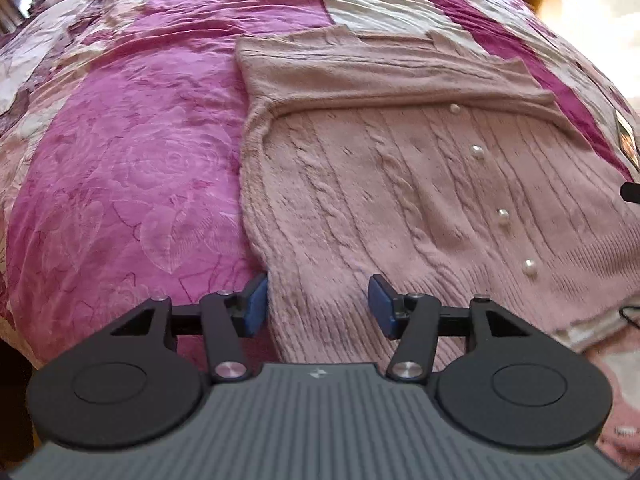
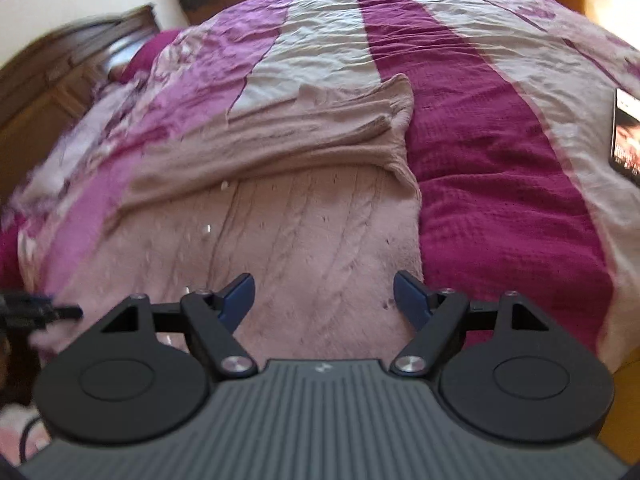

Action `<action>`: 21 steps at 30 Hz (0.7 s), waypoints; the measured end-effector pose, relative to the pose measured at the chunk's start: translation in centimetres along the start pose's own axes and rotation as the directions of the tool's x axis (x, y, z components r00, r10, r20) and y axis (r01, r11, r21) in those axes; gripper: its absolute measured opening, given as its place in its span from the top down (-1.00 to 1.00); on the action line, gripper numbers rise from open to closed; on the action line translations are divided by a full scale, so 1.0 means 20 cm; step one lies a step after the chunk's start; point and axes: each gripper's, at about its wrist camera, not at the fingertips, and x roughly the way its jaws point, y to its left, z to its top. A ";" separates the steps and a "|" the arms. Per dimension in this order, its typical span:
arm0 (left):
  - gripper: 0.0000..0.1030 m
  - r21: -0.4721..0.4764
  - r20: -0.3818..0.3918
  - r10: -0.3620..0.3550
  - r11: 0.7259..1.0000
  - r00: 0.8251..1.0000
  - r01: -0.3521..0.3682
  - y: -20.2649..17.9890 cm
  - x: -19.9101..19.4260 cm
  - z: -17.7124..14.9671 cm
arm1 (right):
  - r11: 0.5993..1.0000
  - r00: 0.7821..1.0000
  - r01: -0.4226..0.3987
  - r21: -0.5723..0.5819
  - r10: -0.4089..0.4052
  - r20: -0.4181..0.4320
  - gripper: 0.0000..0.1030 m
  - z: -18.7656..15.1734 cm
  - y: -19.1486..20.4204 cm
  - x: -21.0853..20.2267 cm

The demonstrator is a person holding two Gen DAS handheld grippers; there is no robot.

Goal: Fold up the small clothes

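A: Cardigan (image 1: pixel 400 184) location?
B: Flat on the bed (image 1: pixel 120 168), hem at the near edge; bare cover either side.
A: Grippers?
B: Left gripper (image 1: pixel 318 304) and right gripper (image 2: pixel 324 298) both spread, empty, at hem.

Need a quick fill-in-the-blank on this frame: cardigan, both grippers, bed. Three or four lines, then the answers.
1. The pink cardigan fastens with a row of ____ buttons.
2. Both the left gripper and the right gripper are ____.
3. The cardigan's sleeves are folded ____ its body.
4. The cardigan lies on a patchwork ____.

Answers: pearl; open; across; bedspread
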 end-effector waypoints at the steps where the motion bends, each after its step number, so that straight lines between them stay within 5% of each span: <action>1: -0.18 0.003 -0.001 -0.002 1.000 1.000 0.002 0.00 -0.01 -0.01 | 1.000 1.000 0.009 -0.021 -0.009 -0.005 -0.51 -0.01 0.01 -0.01; 10: -0.18 -0.017 -0.028 -0.053 0.998 0.998 0.053 0.00 -0.03 -0.01 | 0.992 0.990 0.078 -0.097 -0.089 -0.110 -0.53 -0.10 0.04 -0.09; 17: -0.15 -0.040 -0.092 -0.140 0.990 0.986 0.137 -0.01 -0.03 -0.02 | 0.992 0.981 0.000 -0.124 -0.024 -0.194 -0.56 -0.18 0.09 -0.11; 21: -0.14 -0.092 -0.150 -0.213 0.975 0.966 0.201 -0.01 0.00 -0.06 | 0.990 0.985 0.005 -0.141 -0.030 -0.172 -0.13 -0.18 0.10 -0.12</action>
